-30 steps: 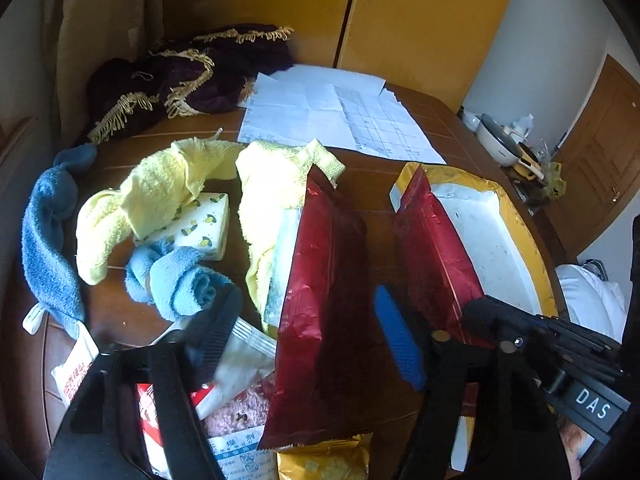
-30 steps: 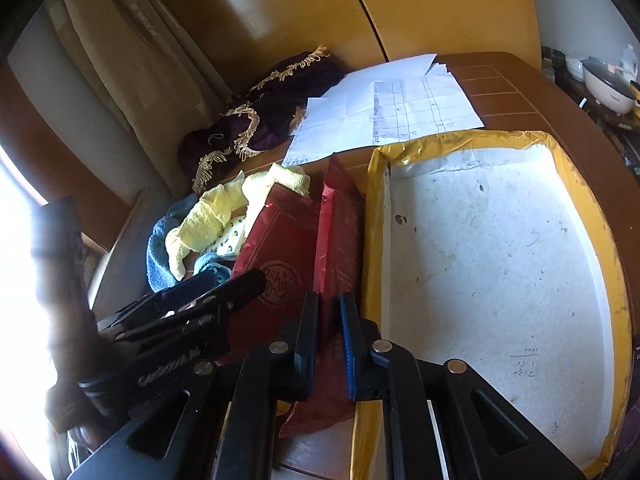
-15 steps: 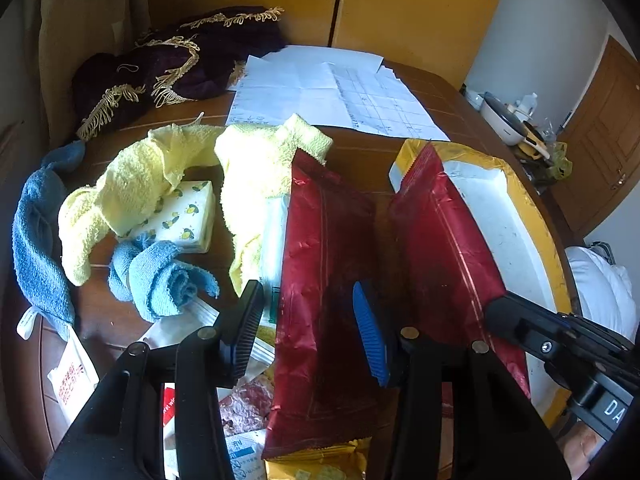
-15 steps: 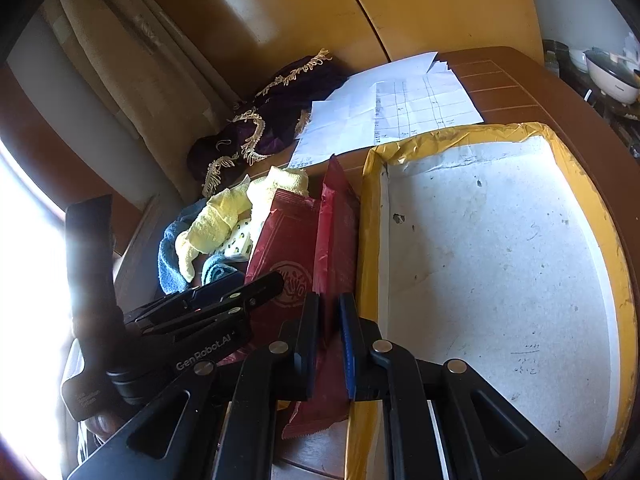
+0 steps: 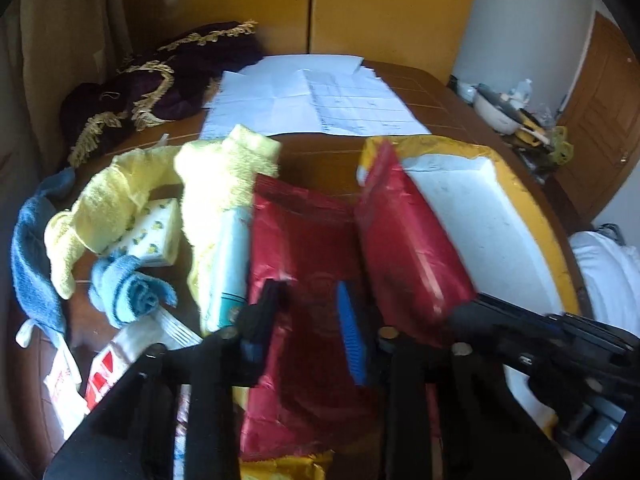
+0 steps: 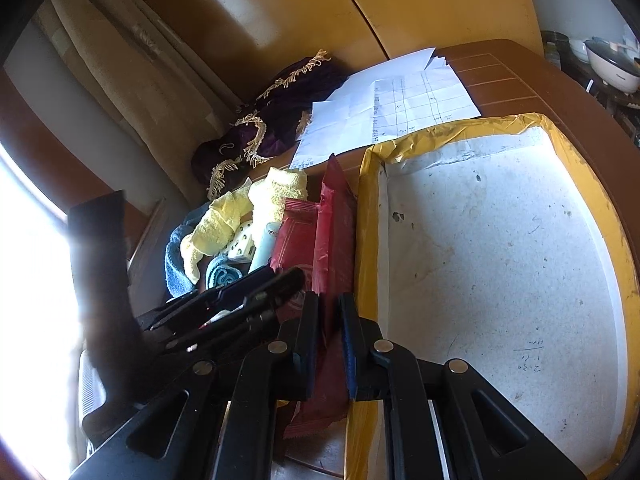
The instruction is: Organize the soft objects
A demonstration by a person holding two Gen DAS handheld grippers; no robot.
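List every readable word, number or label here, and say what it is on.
Nothing reads clearly.
Tray: handwritten numerals, upside down, illegible.
Papers: gridded handwriting, too small.
Held red packet in right claw: no print seen.
Other red packet: emblem, blurred.
White-red packet: print blurred.
Cooker: label too small.

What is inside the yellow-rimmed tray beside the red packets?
The yellow-rimmed tray shows only a bare white, speckled floor with faint scribbles; no objects lie inside. Its near edge is hidden behind the right gripper, which grips a red packet.
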